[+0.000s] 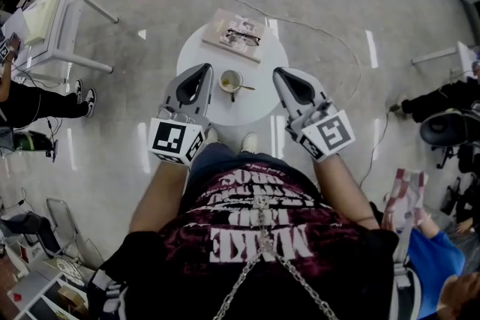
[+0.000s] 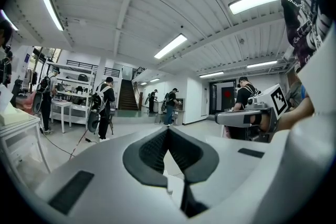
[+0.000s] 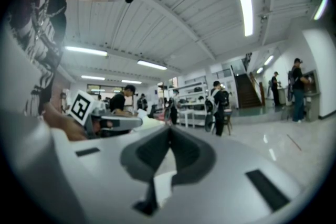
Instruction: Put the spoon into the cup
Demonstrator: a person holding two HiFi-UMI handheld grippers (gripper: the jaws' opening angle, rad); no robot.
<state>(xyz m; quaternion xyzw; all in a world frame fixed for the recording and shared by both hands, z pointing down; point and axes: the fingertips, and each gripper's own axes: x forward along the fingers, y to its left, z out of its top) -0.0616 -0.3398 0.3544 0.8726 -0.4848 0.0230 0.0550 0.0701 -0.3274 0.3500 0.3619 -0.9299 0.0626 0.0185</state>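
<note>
A small spoon (image 1: 247, 88), slim and dark against the white top, lies at the cup (image 1: 230, 80) near the middle of a round white counter (image 1: 196, 49), its handle reaching out to the cup's right. From this height it cannot be told whether its bowl end rests on the rim or just beside it. It looks like a light, stiff piece of metal, probably slick and lying low. The thin handle, about midway along, seems the sensible place to pinch it, with care that it does not swivel or slip. The cup is small, pale and round, yellowish-brown inside, whether liquid or glaze is unclear, and it would likely shift if nudged. Beyond it, toward the counter's far edge, sits a book (image 1: 223, 26) with a pair of dark glasses (image 1: 244, 36) on top. The left claw (image 1: 205, 67) and the right claw (image 1: 276, 73) flank the cup, held level and well above the things, touching none of them. Each has its jaws pressed together with nothing between them. The person at the counter wears a dark printed shirt (image 1: 255, 221) and a chain. The glossy grey floor (image 1: 322, 4) is marked with red tape and crossed by a cable, and other people work at tables around the hall.
</note>
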